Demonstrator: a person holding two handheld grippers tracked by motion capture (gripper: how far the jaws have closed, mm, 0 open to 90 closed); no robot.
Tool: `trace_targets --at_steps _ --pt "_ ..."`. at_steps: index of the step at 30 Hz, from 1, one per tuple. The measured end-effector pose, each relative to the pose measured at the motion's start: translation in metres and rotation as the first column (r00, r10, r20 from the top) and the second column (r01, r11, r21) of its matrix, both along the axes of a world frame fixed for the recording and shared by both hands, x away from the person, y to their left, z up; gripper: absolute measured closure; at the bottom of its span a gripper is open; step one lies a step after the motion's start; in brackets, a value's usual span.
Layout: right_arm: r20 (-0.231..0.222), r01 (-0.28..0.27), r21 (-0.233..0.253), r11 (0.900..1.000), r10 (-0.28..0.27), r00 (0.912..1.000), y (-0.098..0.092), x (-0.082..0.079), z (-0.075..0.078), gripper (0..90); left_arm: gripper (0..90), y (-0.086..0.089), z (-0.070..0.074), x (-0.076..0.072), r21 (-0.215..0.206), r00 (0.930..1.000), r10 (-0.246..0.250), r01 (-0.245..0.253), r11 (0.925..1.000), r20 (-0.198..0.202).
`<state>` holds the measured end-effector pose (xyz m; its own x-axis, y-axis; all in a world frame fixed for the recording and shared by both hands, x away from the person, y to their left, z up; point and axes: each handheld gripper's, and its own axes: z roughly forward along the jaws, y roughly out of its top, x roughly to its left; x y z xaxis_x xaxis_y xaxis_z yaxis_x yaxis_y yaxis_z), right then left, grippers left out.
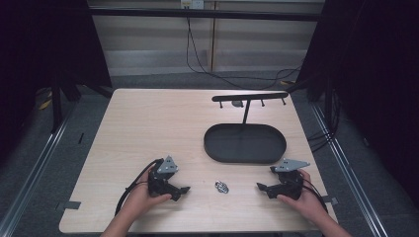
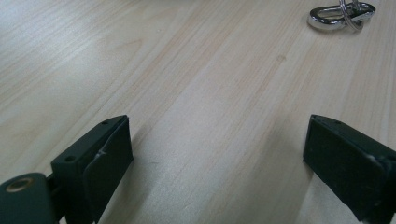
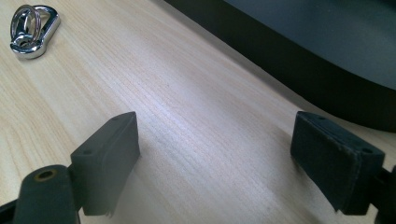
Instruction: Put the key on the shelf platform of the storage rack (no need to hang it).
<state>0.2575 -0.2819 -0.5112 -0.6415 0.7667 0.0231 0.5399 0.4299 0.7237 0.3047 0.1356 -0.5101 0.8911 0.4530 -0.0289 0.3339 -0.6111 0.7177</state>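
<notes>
Chrome key ring clip (image 1: 223,187) lies on wooden table (image 1: 148,128) between both grippers | left gripper (image 1: 184,189) jaws apart, empty | right gripper (image 1: 260,186) jaws apart, empty | clip roughly midway, long axis slanted, black tray (image 1: 245,143) beyond

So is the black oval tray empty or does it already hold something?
Empty. In the high view the tray shows only its bare dark floor, with the stand's post rising from it; the metal keyring lies outside on the table.
</notes>
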Motion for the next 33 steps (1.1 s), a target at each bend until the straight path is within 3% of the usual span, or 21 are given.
trace_targets --at_steps 3,6,7,8,11,14,15,16,23,29,33 --pt "-0.004 0.016 -0.001 1.0 -0.016 0.9999 0.002 0.0 0.0 13.9 7.6 0.0 0.0 0.0 0.0 1.0 0.0 0.0 1.0 0.0" --pt "-0.058 0.031 -0.042 0.999 -0.034 0.9977 0.007 0.003 0.006 15.7 7.6 0.0 0.0 0.0 0.002 1.0 0.0 0.0 1.0 -0.001" --pt "-0.058 0.031 -0.042 0.999 -0.034 0.9977 0.007 0.003 0.006 15.7 7.6 0.0 0.0 0.0 0.002 1.0 0.0 0.0 1.0 -0.001" --pt "-0.108 0.016 -0.073 0.997 -0.023 0.9939 0.013 0.005 0.012 20.0 7.6 0.0 0.0 0.0 0.002 1.0 0.0 0.0 1.0 -0.001" --pt "-0.178 -0.021 -0.117 0.993 -0.001 0.984 0.023 0.007 0.019 21.3 7.6 0.0 0.0 0.0 0.002 1.0 0.0 0.0 1.0 -0.001" --pt "-0.242 -0.053 -0.133 0.99 0.02 0.9702 0.033 0.007 0.025 23.7 7.6 0.0 0.0 0.0 0.002 1.0 0.0 0.0 1.0 -0.002" --pt "-0.242 -0.053 -0.133 0.99 0.02 0.9702 0.033 0.007 0.025 23.7 7.6 0.0 0.0 0.0 0.002 1.0 0.0 0.0 1.0 -0.002" --pt "-0.276 -0.085 -0.139 0.987 0.044 0.9602 0.042 0.006 0.031 23.7 7.6 0.0 0.0 0.0 0.002 1.0 0.0 0.0 1.0 -0.001" --pt "-0.317 -0.141 -0.152 0.978 0.087 0.9443 0.072 0.003 0.045 24.6 7.6 0.0 0.0 0.0 0.002 1.0 0.0 0.0 1.0 -0.001" --pt "-0.341 -0.165 -0.179 0.97 0.096 0.9351 0.091 0.006 0.05 27.8 7.6 0.0 0.0 -0.001 -0.002 1.0 0.006 -0.006 1.0 -0.003" --pt "-0.343 -0.175 -0.196 0.965 0.099 0.934 0.1 0.01 0.056 28.8 7.6 0.0 0.0 -0.001 -0.005 1.0 0.005 -0.005 1.0 -0.003"
